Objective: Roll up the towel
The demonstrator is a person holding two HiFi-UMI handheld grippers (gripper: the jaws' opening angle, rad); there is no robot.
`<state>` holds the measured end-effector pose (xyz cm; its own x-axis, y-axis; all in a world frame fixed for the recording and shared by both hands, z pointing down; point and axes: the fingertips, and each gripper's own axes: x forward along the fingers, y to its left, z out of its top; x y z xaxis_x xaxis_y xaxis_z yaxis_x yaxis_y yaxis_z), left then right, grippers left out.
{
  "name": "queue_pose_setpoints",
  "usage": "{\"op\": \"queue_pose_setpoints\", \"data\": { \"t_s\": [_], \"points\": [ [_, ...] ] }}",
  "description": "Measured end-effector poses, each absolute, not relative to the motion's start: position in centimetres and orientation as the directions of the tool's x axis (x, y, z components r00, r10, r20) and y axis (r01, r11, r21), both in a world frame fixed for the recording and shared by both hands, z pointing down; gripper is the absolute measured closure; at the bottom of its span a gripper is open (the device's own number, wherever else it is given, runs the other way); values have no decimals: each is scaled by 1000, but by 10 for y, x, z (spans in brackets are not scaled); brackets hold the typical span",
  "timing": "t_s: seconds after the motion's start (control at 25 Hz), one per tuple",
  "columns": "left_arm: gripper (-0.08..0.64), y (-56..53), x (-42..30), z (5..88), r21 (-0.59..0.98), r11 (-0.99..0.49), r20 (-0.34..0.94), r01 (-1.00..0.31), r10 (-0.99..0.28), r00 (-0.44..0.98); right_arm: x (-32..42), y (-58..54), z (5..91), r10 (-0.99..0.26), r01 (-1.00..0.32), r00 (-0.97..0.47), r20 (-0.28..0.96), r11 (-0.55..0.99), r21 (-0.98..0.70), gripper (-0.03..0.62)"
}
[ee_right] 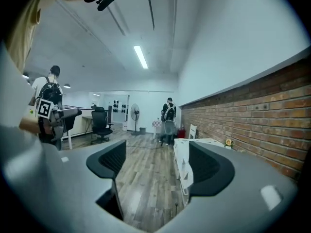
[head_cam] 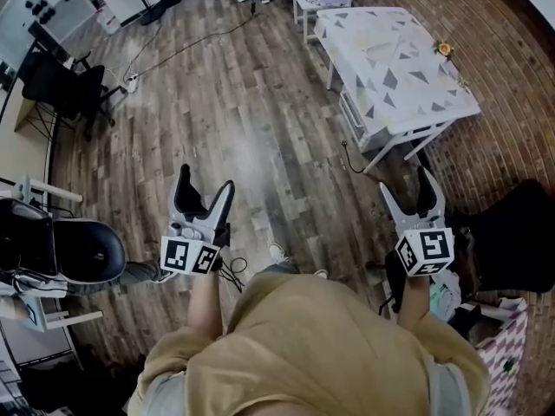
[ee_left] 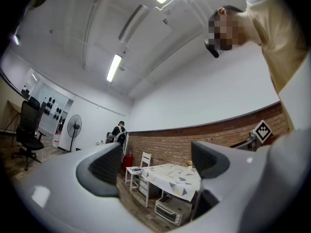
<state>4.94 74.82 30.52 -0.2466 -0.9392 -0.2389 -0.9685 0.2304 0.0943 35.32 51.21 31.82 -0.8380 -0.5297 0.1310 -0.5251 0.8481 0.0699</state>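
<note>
In the head view, holding the left gripper (head_cam: pixel 206 178) wide apart and empty above the wood floor (head_cam: pixel 260 102), holding the right gripper (head_cam: pixel 404 180) likewise spread on nothing. Seeing no towel in any view, not even on the cloth-covered table (head_cam: pixel 395 68) well ahead. Probably worth locating the towel first, keeping both jaws spread, then approaching one short edge squarely with both grippers level.
</note>
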Motion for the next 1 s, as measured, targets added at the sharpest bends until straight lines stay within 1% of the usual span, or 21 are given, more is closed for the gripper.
{"op": "queue_pose_setpoints", "data": {
  "t_s": [0.08, 0.12, 0.16, 0.24, 0.36, 0.52, 0.64, 0.84, 1.0],
  "points": [
    [21, 741, 30, 303, 80, 241, -242, -967, -937, -254, 340, 501, 309, -539, -534, -835, 105, 842, 77, 133],
    [-4, 737, 21, 304, 73, 244, -238, -967, -937, -255, 332, 496, 306, -537, -532, -838, 99, 843, 78, 97],
    [-24, 734, 13, 306, 73, 241, -232, -968, -939, -252, 322, 492, 303, -533, -527, -840, 101, 846, 79, 65],
    [-44, 731, -3, 311, 78, 229, -215, -970, -946, -241, 301, 487, 304, -523, -515, -842, 130, 852, 93, 39],
    [-50, 734, -28, 324, 88, 226, -183, -970, -954, -238, 267, 487, 313, -510, -494, -842, 177, 860, 128, 37],
    [-49, 740, -62, 340, 94, 239, -151, -966, -956, -251, 234, 486, 317, -525, -506, -832, 179, 851, 144, 38],
    [-49, 730, -74, 347, 98, 241, -139, -966, -958, -253, 223, 475, 319, -533, -515, -825, 189, 846, 138, 38],
    [-49, 681, -88, 358, 87, 199, -110, -976, -972, -208, 202, 434, 330, -553, -539, -811, 192, 833, 123, 38],
    [-49, 620, -108, 369, 75, 182, -86, -980, -978, -188, 177, 372, 349, -561, -551, -805, 195, 828, 108, 38]
  ]
}}
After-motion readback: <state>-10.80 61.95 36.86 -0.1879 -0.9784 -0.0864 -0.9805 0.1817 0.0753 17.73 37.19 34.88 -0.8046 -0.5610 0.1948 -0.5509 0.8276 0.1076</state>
